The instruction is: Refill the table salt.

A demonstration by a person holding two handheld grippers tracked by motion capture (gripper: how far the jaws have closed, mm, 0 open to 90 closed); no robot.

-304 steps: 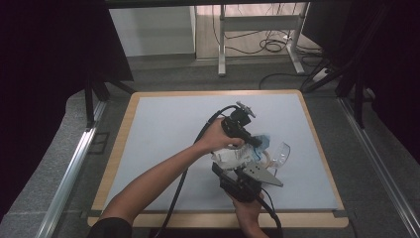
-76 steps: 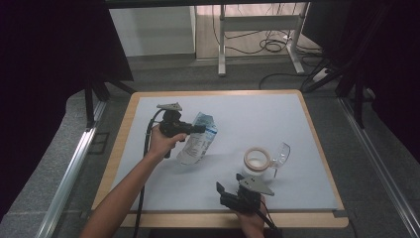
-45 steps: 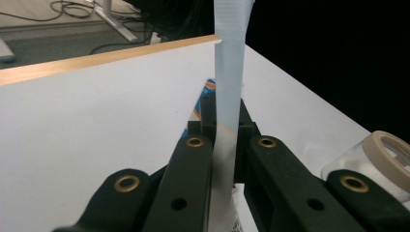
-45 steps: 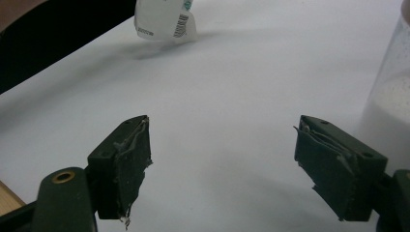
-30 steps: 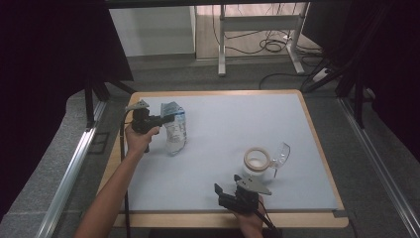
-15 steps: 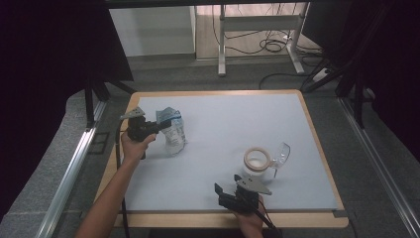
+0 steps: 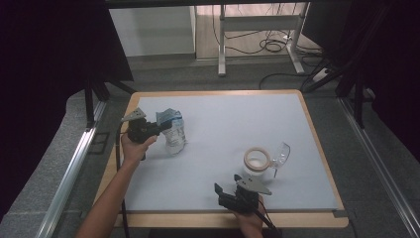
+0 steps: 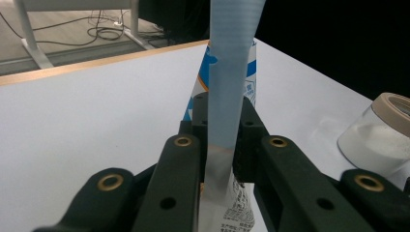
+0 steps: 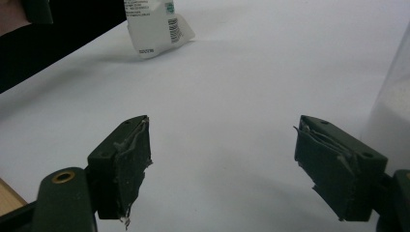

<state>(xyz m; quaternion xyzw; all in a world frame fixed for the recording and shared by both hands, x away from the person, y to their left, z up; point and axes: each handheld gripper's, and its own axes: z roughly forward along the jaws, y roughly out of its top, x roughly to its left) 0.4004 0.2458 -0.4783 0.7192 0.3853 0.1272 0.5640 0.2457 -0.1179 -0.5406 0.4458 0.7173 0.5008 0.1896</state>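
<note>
A: High view, nearest edge first: the right gripper (image 7: 233,194) sits low, just in front of the jar (image 7: 258,159), jaws spread wide with nothing between them.

B: Looks parked, likely to keep out of the left hand's way. The right gripper view confirms it: both torn pads (image 9: 128,159) well apart over bare mat.

A: Farther out and well to the left of the jar, the left gripper (image 7: 156,128) is clamped on the pouch (image 7: 173,130), pinching its flat top seal.

B: The left gripper view shows that seal squeezed between the jaws, the pouch (image 8: 227,96) hanging upright with its bottom touching the table (image 7: 223,124). Gripping the seal probably keeps the contents from spilling.

A: Anything in the way?

B: Hardly. The jar, white powder inside, with its clear lid (image 7: 281,153) leaning just beside it, stands well apart from the pouch. Open mat lies between.
</note>
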